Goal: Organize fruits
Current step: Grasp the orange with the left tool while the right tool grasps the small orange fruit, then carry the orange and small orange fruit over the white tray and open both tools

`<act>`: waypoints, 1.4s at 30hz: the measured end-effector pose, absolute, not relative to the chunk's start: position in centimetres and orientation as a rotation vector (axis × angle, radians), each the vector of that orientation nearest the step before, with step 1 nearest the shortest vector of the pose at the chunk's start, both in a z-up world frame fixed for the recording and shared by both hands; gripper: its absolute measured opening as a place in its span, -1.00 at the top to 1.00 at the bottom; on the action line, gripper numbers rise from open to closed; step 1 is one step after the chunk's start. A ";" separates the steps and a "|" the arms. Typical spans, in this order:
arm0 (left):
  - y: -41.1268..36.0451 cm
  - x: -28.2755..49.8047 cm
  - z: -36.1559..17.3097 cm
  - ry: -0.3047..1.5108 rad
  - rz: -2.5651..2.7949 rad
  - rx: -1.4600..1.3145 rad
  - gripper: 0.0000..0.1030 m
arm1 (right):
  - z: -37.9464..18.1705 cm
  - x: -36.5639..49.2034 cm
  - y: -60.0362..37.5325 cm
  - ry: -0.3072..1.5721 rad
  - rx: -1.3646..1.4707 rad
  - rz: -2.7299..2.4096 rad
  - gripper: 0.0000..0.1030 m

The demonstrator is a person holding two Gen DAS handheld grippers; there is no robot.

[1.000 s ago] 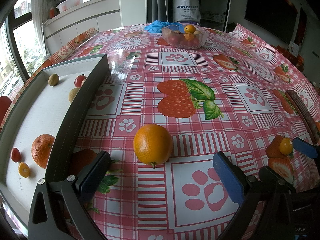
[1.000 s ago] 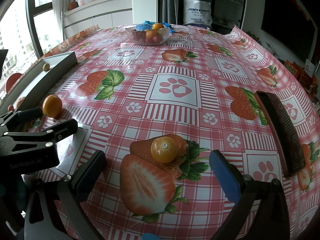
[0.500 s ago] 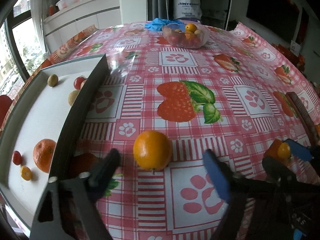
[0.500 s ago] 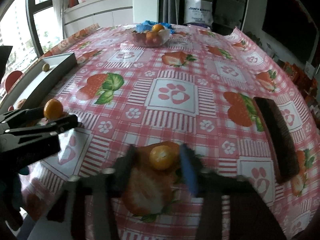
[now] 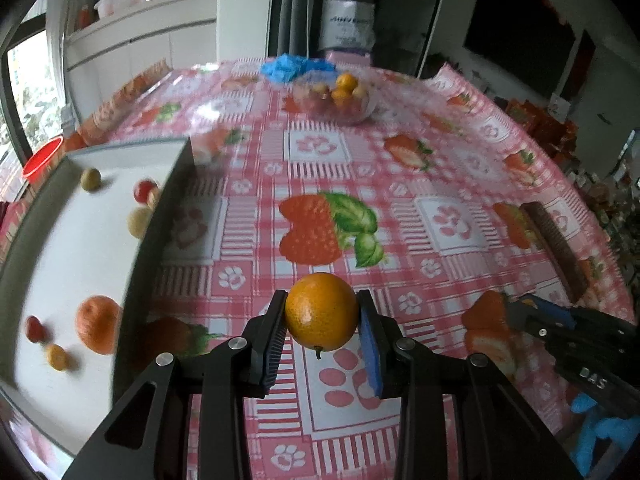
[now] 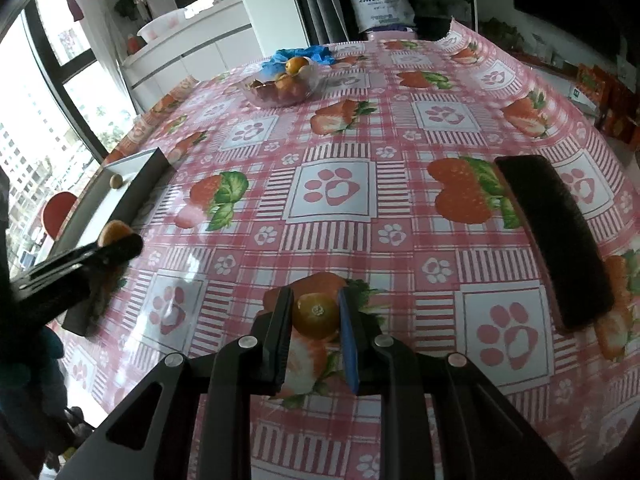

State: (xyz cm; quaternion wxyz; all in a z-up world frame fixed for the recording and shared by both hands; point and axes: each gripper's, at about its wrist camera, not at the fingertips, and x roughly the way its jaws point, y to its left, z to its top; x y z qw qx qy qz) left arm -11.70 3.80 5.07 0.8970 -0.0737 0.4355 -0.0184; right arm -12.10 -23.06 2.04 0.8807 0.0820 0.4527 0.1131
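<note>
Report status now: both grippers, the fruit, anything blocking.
Left gripper shut on big orange. Right gripper shut on small orange. Tray beside the left, fruit already inside. Nothing seen in the way.

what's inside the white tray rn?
White tray holds a mandarin, two small red fruits, a greenish one at the far end, a pale one and a small orange one. Its near corner is covered by the left gripper.

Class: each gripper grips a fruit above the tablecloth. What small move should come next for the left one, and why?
Probably carry the left gripper with its orange leftward over the rim of the tray: its jaws have just closed on the orange, and sorted fruit already lies in that tray beside it.
</note>
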 end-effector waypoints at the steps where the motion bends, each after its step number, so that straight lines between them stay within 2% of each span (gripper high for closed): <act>1: 4.1 -12.0 5.7 0.888 -0.042 -0.151 0.31 | 2.3 -12.1 -22.9 0.942 0.171 0.240 0.52; 15: 12.8 -13.9 9.7 0.802 0.075 -0.167 0.31 | 7.6 -8.4 -11.9 0.920 0.129 0.440 0.52; 26: 20.3 -14.6 7.3 0.851 0.253 -0.135 0.31 | 7.5 -4.8 0.5 0.979 0.046 0.620 0.53; 36: 24.0 -14.3 4.3 0.924 0.317 -0.167 0.31 | 5.2 -3.1 5.6 1.073 -0.004 0.667 0.50; 37: 24.3 -14.4 4.1 0.932 0.319 -0.173 0.31 | 5.2 -3.1 5.8 1.077 -0.010 0.668 0.46; 39: 24.5 -14.4 3.9 0.936 0.322 -0.179 0.31 | 5.3 -3.2 6.1 1.069 -0.036 0.656 0.24; 41: 24.8 -14.3 3.6 0.945 0.321 -0.187 0.31 | 5.7 -3.4 6.1 1.048 -0.053 0.647 -0.24; 42: 24.8 -14.3 3.5 0.948 0.321 -0.190 0.31 | 6.0 -3.5 6.0 1.036 -0.058 0.643 -0.29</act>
